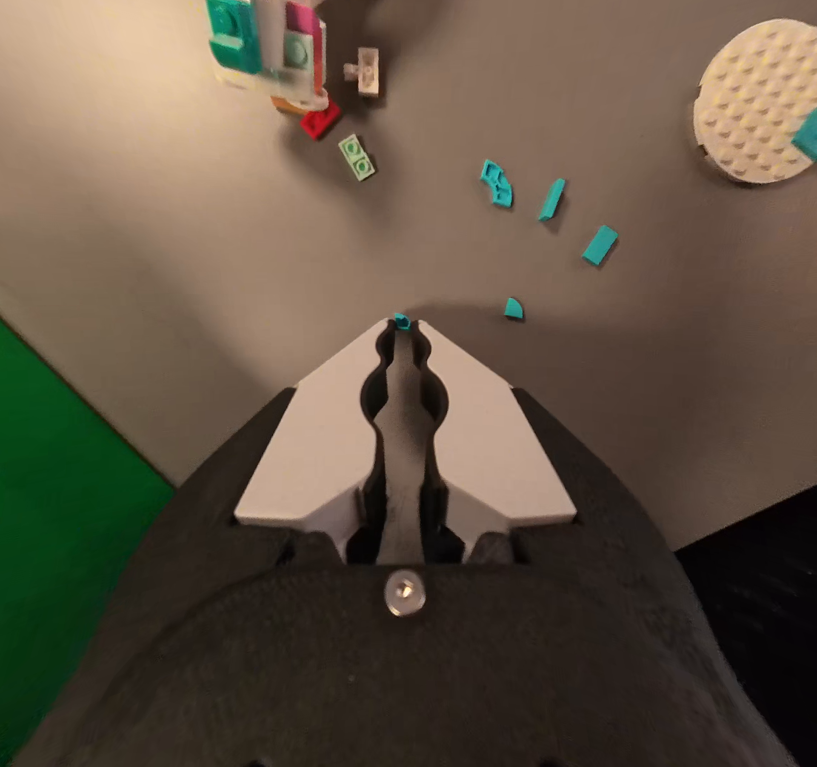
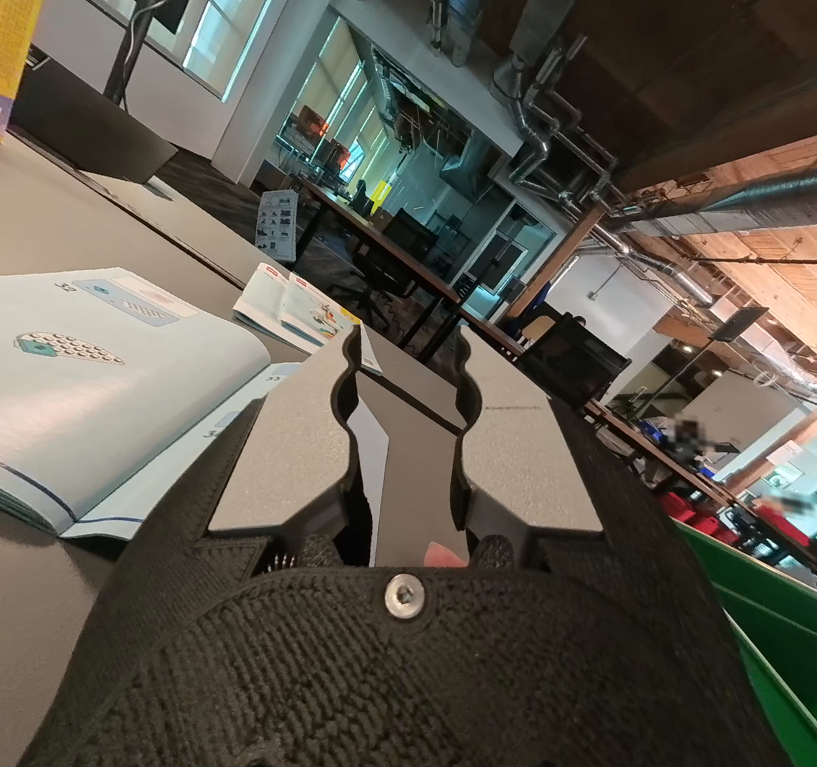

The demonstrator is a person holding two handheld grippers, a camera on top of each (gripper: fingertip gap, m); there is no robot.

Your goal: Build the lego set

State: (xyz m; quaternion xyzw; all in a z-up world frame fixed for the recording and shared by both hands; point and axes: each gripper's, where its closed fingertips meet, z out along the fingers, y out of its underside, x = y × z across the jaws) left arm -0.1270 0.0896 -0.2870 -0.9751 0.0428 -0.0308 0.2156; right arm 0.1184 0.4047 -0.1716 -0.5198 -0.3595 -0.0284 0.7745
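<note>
My left gripper is shut on a small teal piece at its fingertips, above the grey table. Loose teal pieces lie ahead: a quarter-round tile, a flat tile, a slim tile and a curved piece. A light green plate, a red plate and a white bracket piece lie farther off. A part-built white, teal and pink model stands at the top left. My right gripper is open and empty, tilted up over the table beside the open instruction booklet.
A round white studded plate lies at the right edge of the left wrist view, a teal piece on its rim. A green bin is at the table's left edge. A second booklet and a yellow box sit on the table. One gripper's finger ends stand about 40 cm off the other's. Between my left fingertips and the quarter-round tile there is roughly 4 cm. It is some 7 cm from my left tips to the light green plate.
</note>
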